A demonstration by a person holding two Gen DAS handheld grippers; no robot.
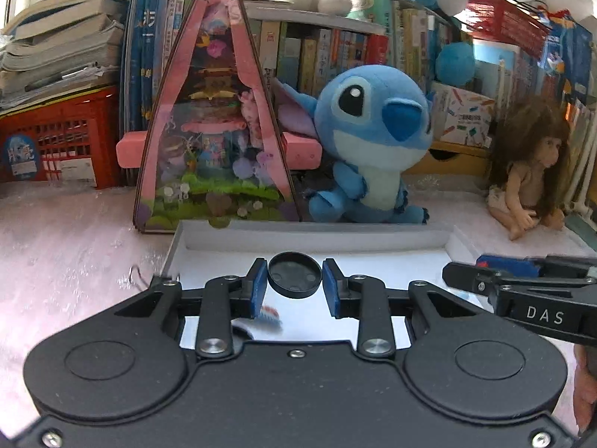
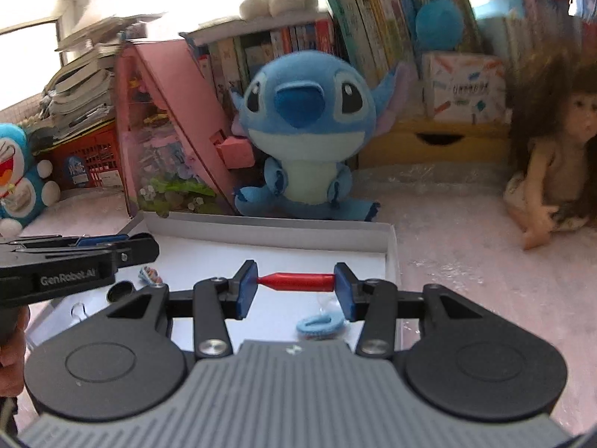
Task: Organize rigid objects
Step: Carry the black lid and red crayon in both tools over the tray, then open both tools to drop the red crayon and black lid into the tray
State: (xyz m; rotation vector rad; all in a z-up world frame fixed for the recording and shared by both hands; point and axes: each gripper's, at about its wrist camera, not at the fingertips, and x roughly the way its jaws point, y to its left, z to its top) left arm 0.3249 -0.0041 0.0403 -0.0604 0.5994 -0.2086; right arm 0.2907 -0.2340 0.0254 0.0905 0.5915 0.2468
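Grippers each carry one small item above the shallow white tray (image 1: pixel 175 246), apparently so both pieces can be dropped into it together.

In the left wrist view, the left gripper (image 1: pixel 295 283) is closed most of the way on a round black cap (image 1: pixel 294 275), its blue pads pinching the rim at opposite sides, which keeps the disc flat and facing the camera. The right gripper (image 1: pixel 470 275) reaches in from the right edge, over the tray's near right corner. A blue plush (image 1: pixel 373 142) sits just beyond the far wall.

In the right wrist view, the right gripper (image 2: pixel 296 287) stands about half open, clamping a red cylindrical piece (image 2: pixel 298 281) end to end. Below, a light-blue loop (image 2: pixel 319 324) already lies on the tray floor.
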